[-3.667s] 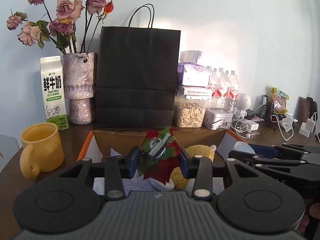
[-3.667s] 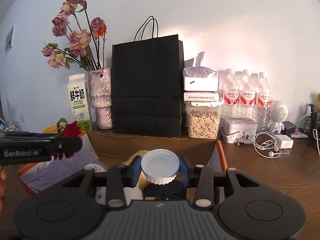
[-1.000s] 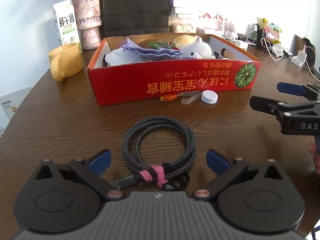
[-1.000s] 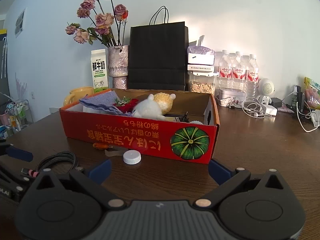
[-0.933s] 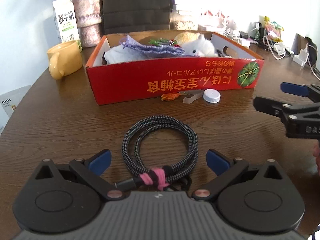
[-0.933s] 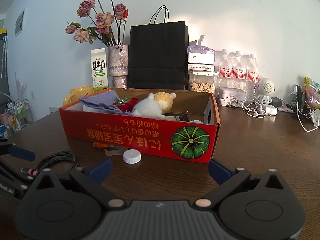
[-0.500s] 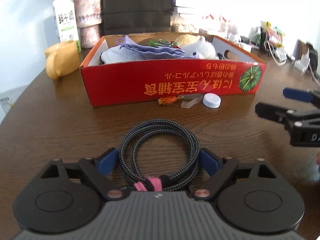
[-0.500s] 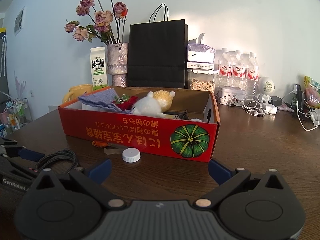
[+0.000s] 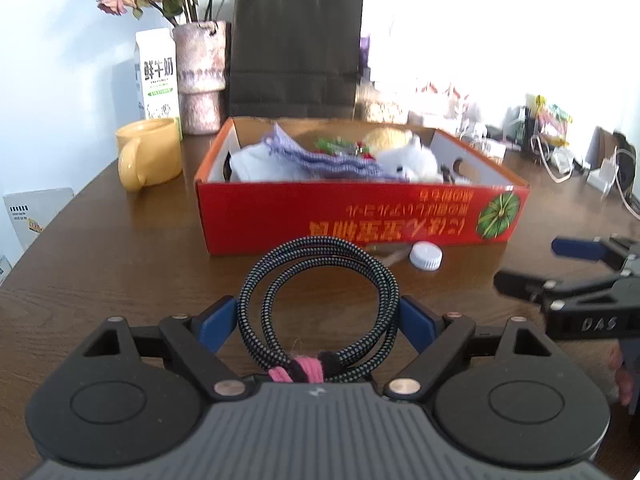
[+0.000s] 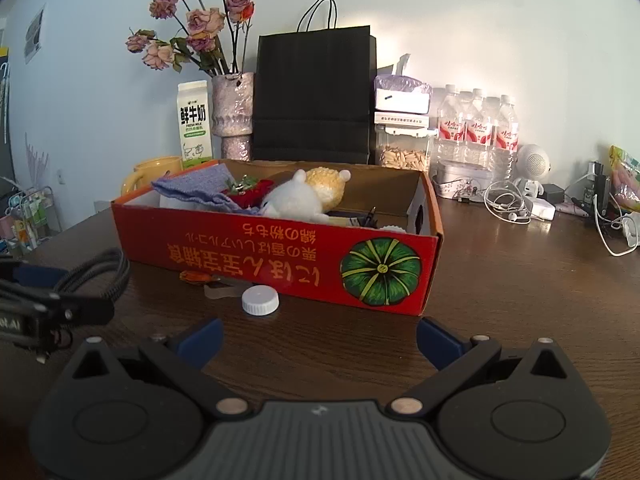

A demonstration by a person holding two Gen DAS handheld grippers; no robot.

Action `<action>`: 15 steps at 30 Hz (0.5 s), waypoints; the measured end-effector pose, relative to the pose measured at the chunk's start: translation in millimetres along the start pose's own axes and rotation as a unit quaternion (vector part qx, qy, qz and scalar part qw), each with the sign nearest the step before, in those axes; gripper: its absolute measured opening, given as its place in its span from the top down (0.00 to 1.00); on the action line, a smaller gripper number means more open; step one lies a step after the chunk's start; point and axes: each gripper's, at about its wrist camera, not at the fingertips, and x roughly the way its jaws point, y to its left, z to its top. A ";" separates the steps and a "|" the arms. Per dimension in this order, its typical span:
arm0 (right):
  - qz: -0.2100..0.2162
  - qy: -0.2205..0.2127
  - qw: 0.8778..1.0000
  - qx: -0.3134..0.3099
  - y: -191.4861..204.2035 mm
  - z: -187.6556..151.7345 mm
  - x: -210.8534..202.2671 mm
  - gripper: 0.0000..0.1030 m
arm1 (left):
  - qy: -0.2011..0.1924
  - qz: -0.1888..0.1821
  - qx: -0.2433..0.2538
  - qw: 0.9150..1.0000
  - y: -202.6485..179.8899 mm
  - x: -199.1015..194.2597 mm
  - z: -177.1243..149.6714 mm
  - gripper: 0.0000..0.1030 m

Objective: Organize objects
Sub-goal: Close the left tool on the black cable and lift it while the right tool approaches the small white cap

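Your left gripper [image 9: 318, 322] has just been closing, and its blue pads now press on both sides of the coiled cable [image 9: 320, 304], which looks lifted off the table [image 9: 120, 264] in front of the red box [image 9: 360, 216]. The hold is across the wide loop, so it is probably springy: keep the squeeze steady and do not tilt the gripper sharply, or the coil could twist out. The pink tie [image 9: 298, 372] sits at the near end of the coil, close to the gripper body, and should keep the loops together.

To finish this step well, carry the coil up over the near wall of the red box before you move it forward, and pick a gap beside the white plush toy [image 9: 408, 162] and the purple cloth [image 9: 316, 158]. Release only once it is low inside.

Your right gripper [image 10: 318, 338] stands wide apart with nothing between its pads, in front of the red box, near the white bottle cap [image 10: 260, 299]. Keep it clear of the left one's path.
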 end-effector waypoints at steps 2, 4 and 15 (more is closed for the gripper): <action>-0.003 0.006 1.000 0.005 1.8 1.2 4.0 0.00 | -0.011 -0.002 -0.008 1.000 2.5 -3.3 2.3 0.16; -0.004 0.013 1.000 0.010 3.9 3.0 9.3 0.00 | -0.019 -0.005 -0.015 1.000 3.9 -5.3 4.0 0.16; -0.013 0.093 0.995 0.008 25.8 12.7 56.2 0.00 | -0.037 -0.020 -0.030 0.999 18.0 -17.1 5.4 0.16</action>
